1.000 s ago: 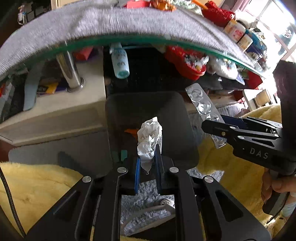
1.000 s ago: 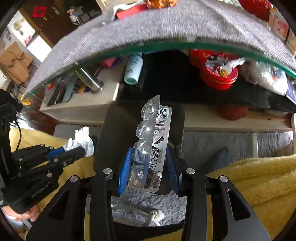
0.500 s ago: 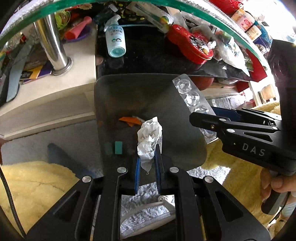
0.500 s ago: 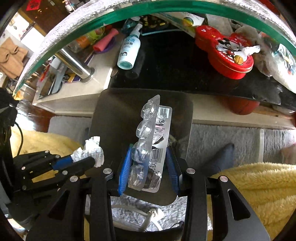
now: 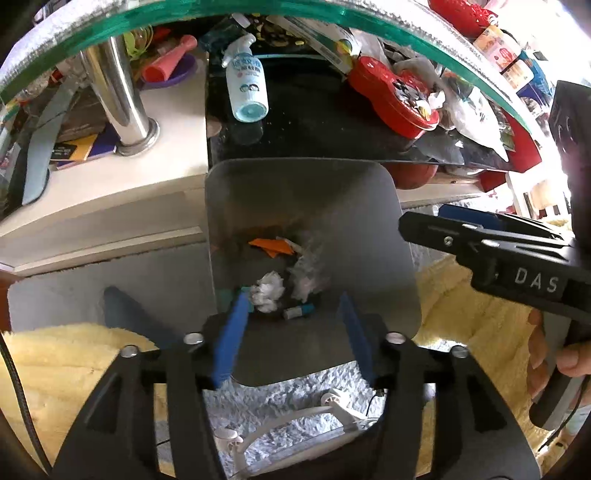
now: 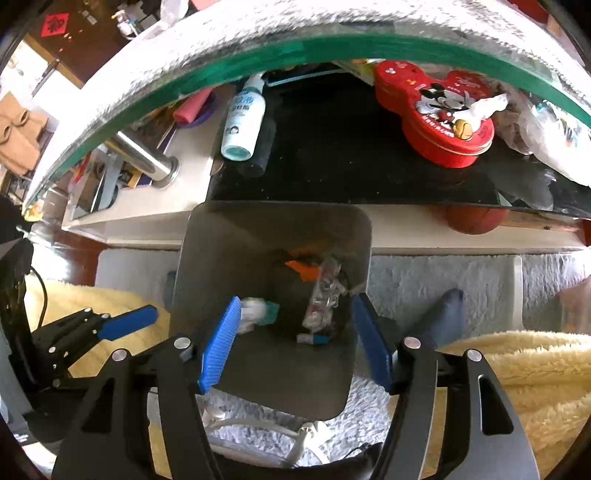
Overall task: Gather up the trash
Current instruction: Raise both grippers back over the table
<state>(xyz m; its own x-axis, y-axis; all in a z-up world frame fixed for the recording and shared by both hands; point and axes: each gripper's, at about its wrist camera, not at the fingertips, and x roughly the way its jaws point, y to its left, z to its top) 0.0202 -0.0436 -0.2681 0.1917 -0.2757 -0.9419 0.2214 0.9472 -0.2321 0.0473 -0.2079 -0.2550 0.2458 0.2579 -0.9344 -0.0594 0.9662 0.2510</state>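
A dark grey trash bin (image 5: 306,192) stands on the floor under the glass table; it also shows in the right wrist view (image 6: 273,229). My left gripper (image 5: 293,306) is open and empty above the bin. The crumpled white tissue (image 5: 267,291) lies inside the bin. My right gripper (image 6: 295,317) is open and empty over the bin too; it also shows in the left wrist view (image 5: 424,221). The clear blister pack (image 6: 325,291) is blurred inside the bin, beside orange scraps (image 6: 301,269). The left gripper's blue pad shows in the right wrist view (image 6: 127,323).
A glass table edge (image 5: 258,11) arches overhead. On the lower shelf lie a white bottle (image 5: 245,86), a red tin (image 5: 393,98) and a chrome table leg (image 5: 125,110). Yellow fleece (image 5: 51,362) lies on both sides; a white cable (image 5: 295,417) is on the grey rug.
Both grippers opened. The tissue dropped from the left gripper and the blister pack from the right gripper into the bin.
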